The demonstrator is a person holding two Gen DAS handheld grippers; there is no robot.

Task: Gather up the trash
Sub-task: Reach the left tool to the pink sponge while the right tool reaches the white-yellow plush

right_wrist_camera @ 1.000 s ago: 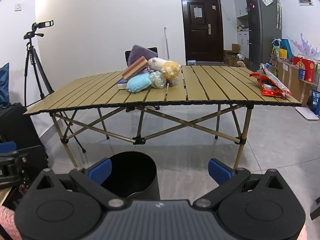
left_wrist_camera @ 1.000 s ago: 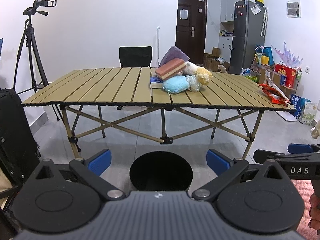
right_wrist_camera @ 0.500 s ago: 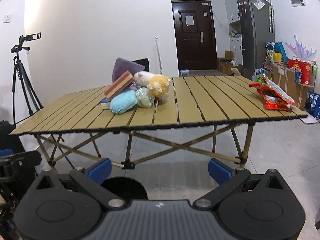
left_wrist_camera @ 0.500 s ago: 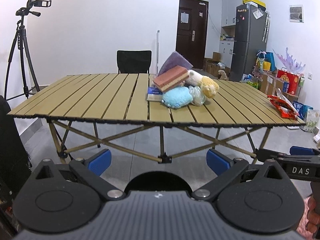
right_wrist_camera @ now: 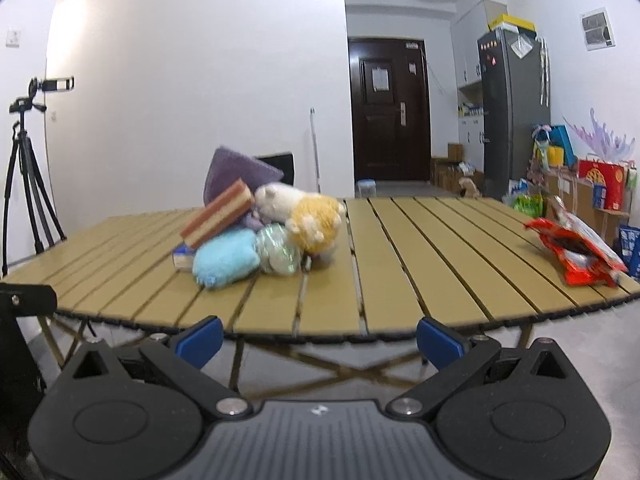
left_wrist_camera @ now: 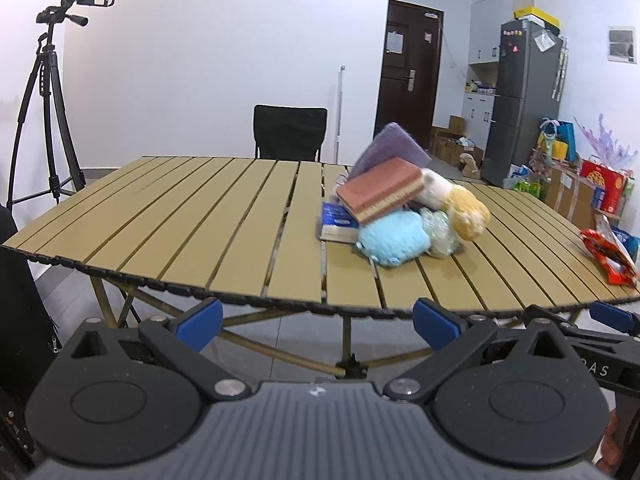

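Left tongs (left_wrist_camera: 316, 318): released, blue-tipped fingers spread wide, nothing between them; held short of the near edge of the tabletop.
Right tongs (right_wrist_camera: 320, 340): likewise released and empty, level with the near edge.
Tabletop (left_wrist_camera: 200, 220): tan slatted folding surface on crossed metal legs.
Trash: red crinkled foil snack wrapper (right_wrist_camera: 576, 252), torn open, lying flat at the far right, well apart from everything else.
Handling (judged): light, limp, slippery film; likely to slide or crumple. Best pinched at a raised torn flap or folded edge, not on the flat face.
Pile, centre: pink-and-cream sponge block (left_wrist_camera: 380, 190), pale blue plush (left_wrist_camera: 394, 242), yellow plush (left_wrist_camera: 466, 210), purple cushion (left_wrist_camera: 390, 150), touching in one heap.
Task progress (judged): wrapper not yet reached.
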